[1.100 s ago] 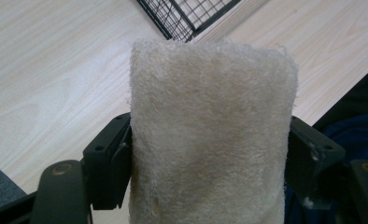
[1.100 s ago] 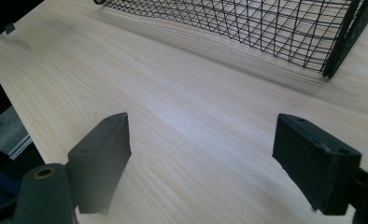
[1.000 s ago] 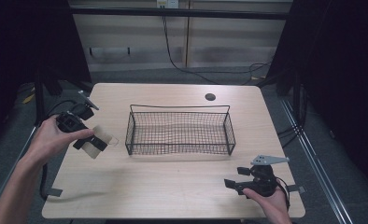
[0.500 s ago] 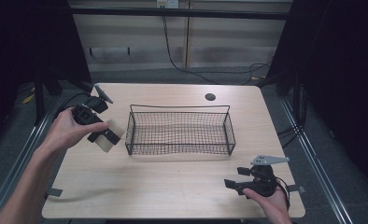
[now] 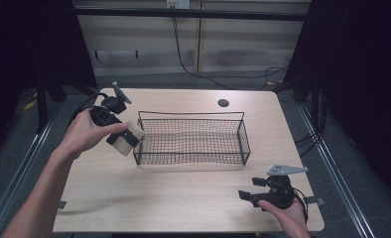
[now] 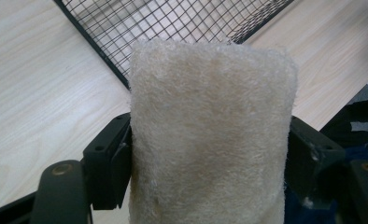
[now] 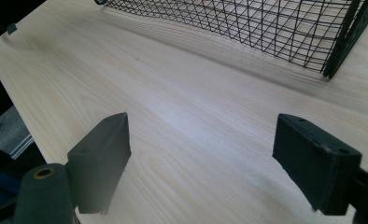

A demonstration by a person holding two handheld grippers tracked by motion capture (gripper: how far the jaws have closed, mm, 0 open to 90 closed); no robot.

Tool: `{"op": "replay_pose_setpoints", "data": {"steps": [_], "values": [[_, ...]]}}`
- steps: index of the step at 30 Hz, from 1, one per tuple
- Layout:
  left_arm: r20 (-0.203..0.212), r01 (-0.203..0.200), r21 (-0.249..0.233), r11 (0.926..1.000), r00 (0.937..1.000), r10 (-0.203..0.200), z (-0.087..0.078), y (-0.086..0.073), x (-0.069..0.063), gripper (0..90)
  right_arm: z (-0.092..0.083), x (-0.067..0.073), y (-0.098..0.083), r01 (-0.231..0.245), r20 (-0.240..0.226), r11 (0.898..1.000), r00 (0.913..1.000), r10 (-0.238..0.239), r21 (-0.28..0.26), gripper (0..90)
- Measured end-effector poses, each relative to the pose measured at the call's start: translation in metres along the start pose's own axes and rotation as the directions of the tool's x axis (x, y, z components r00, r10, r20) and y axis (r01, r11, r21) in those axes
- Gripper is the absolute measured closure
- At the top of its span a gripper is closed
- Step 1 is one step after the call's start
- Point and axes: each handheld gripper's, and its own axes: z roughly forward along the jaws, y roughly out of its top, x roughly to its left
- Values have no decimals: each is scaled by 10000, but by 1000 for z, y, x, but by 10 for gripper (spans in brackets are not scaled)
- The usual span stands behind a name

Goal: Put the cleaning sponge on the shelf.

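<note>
A cream, fuzzy sponge-like block [image 6: 210, 135] sits clamped between the black jaws of my left gripper [image 6: 210, 154]. In the high view the block [image 5: 124, 137] hangs just off the left end of the black wire basket [image 5: 243, 134], held above the table by my left gripper [image 5: 129, 138]. The basket's near corner [image 6: 121, 77] lies right behind the block in the left gripper view. My right gripper [image 5: 246, 196] rests near the table's front right edge, jaws open with only bare wood between them [image 7: 201, 163].
The light wooden table [image 5: 183, 198] has a dark round hole [image 5: 223, 103] at the back. Cables trail from the left gripper off the table's left edge. The basket's corner [image 7: 336, 56] stands ahead of the right gripper. Metal rails run along both table sides.
My left hand has carried the block right and away from me, up to the basket's left end. The right gripper has stayed where it was.
</note>
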Motion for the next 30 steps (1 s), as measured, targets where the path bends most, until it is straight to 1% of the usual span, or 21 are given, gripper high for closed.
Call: {"op": "replay_pose_setpoints", "data": {"steps": [5,9,12,15,16,18,24,26,30], "values": [[68,-92,101,9999,9999,91,7,11,-6,266,0,0,0,28,-16,10000,10000,-28,-2,188],[98,-175,91,9998,9998,174,12,20,-10,266,0,0,0,16,-39,10000,10000,-16,-19,188],[121,-126,66,9999,9998,125,15,25,-13,266,0,0,0,8,-38,10000,10000,-8,-10,187],[293,236,-113,9997,9993,-232,17,31,-14,266,0,0,0,13,-37,10000,10000,-13,-9,187],[293,412,-101,9991,9987,-409,18,32,-14,266,0,0,0,21,-41,10000,10000,-21,-12,187],[232,641,-136,9979,9977,-637,19,36,-14,266,0,0,0,4,-47,10000,10000,-4,-3,186],[77,946,-125,9954,9955,-945,22,43,-16,266,0,0,0,15,-82,10000,10000,-15,-18,186],[128,1204,-204,9925,9927,-1201,24,45,-16,266,0,0,0,46,-83,10000,10000,-46,-14,186],[38,1620,-309,9863,9868,-1620,30,48,-15,266,0,0,0,37,-104,10000,9999,-37,-17,186]]}}
